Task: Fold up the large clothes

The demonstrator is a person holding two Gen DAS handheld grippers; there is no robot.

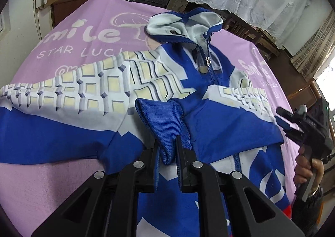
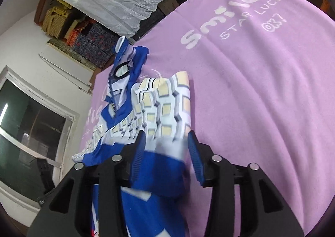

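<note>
A blue and white hooded jacket (image 1: 188, 94) with a cream block pattern is lying spread on the pink sheet (image 1: 62, 184), its zipper half undone. The left tongs (image 1: 167, 159) are clenching the ribbed blue cuff (image 1: 161, 119) over the jacket's middle. The right tongs (image 2: 167, 153) are standing apart around a jacket fold, pads not pressing, a hand (image 1: 307, 172) gripping their handle beside the jacket's edge.
</note>
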